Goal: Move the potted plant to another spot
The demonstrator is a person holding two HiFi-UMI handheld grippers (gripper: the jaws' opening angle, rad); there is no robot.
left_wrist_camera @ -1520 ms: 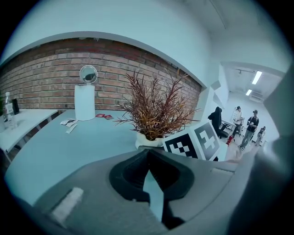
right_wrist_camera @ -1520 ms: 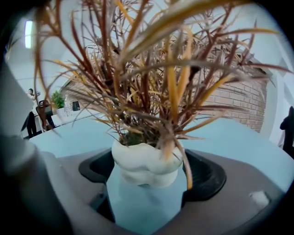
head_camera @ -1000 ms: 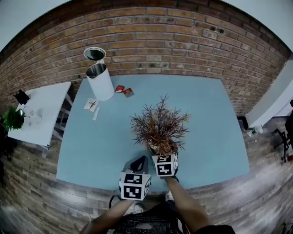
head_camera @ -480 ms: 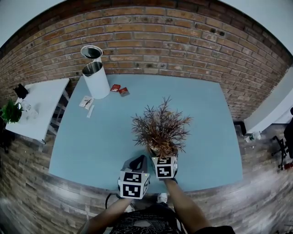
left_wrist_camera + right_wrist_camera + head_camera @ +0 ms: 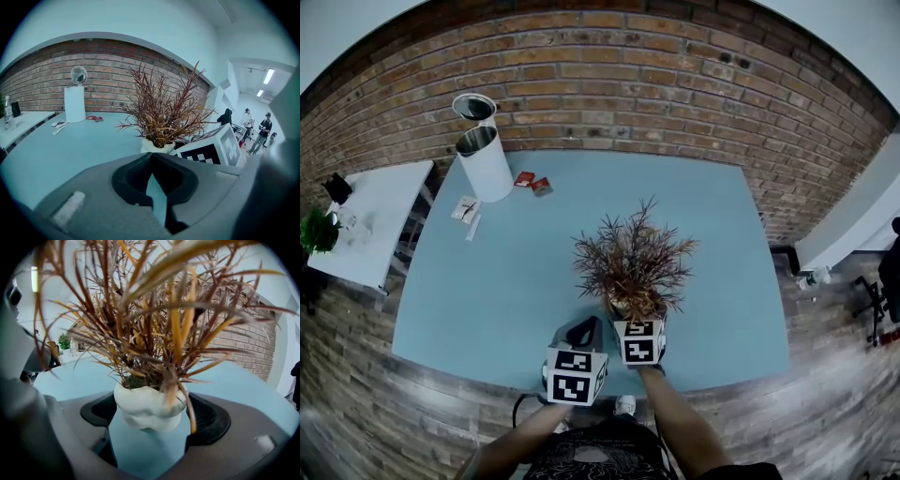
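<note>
A potted plant (image 5: 633, 265) with dry red-brown leaves stands in a white pot (image 5: 147, 408) near the front edge of the blue table (image 5: 487, 281). My right gripper (image 5: 634, 319) is behind it, and in the right gripper view (image 5: 150, 405) its jaws press on both sides of the pot. The leaves fill most of that view. My left gripper (image 5: 584, 330) hovers just left of the pot by the table's front edge. In the left gripper view (image 5: 151, 157) its jaws meet at the tips with nothing between them, and the plant (image 5: 161, 115) shows ahead to the right.
A white cylinder bin (image 5: 483, 159) stands at the table's far left corner, with red packets (image 5: 532, 182) and paper slips (image 5: 466, 210) near it. A white side table (image 5: 375, 225) with a green plant (image 5: 317, 230) is left. A brick wall runs behind. People (image 5: 265, 129) stand far right.
The table and bin have slid left in the head view while the plant and both grippers kept their place, so the plant has shifted right over the table with the right gripper.
</note>
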